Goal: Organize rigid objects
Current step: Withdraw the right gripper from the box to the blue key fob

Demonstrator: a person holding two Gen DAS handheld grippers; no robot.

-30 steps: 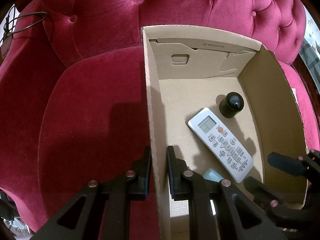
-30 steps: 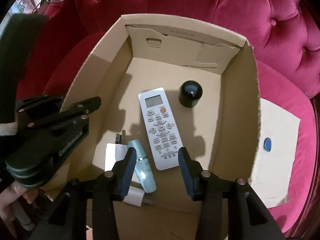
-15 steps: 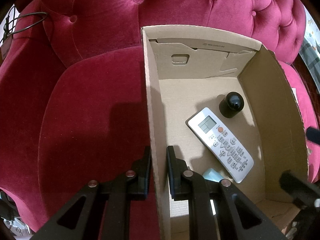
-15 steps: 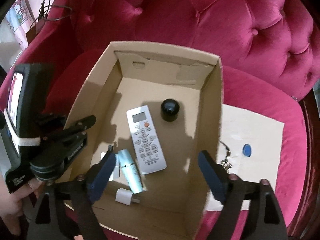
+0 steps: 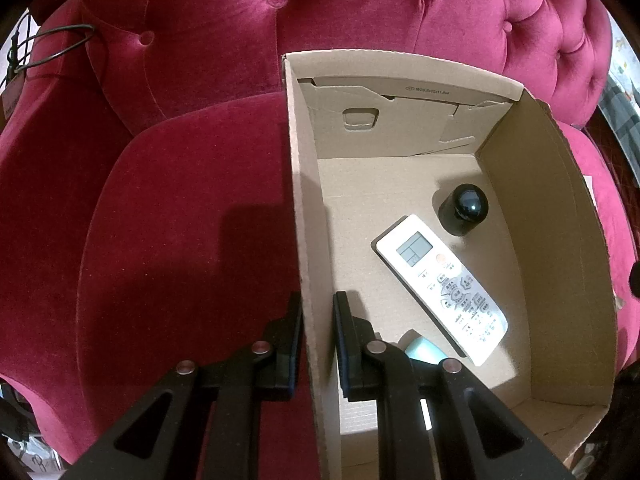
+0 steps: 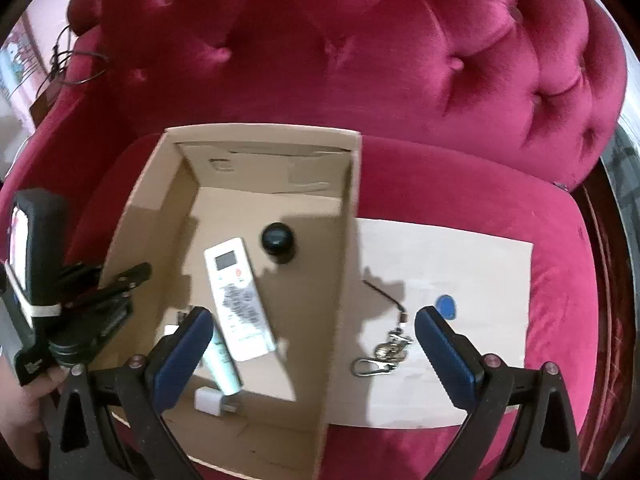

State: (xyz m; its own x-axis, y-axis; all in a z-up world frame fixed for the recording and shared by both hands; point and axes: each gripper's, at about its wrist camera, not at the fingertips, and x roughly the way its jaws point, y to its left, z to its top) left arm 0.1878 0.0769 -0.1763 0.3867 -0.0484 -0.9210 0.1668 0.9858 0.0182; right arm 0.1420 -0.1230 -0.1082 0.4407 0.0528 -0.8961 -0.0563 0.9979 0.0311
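Cardboard, an open brown box (image 6: 344,280), sits on the crimson tufted velvet armchair (image 6: 360,60). Inside the box lie a white remote control (image 6: 238,300), a black round-topped cap (image 6: 277,240) just beyond it, a pale green tube (image 6: 222,364) and a small white charger plug (image 6: 210,400) nearer the front. The left tongs (image 5: 316,344) pinch the box's left wall. The right tongs (image 6: 316,354) hang spread wide and empty above the box's right wall. Right of the box, on a beige paper sheet (image 6: 480,264), rest a metal keyring with cord (image 6: 384,352) and a blue oval tag (image 6: 445,305).
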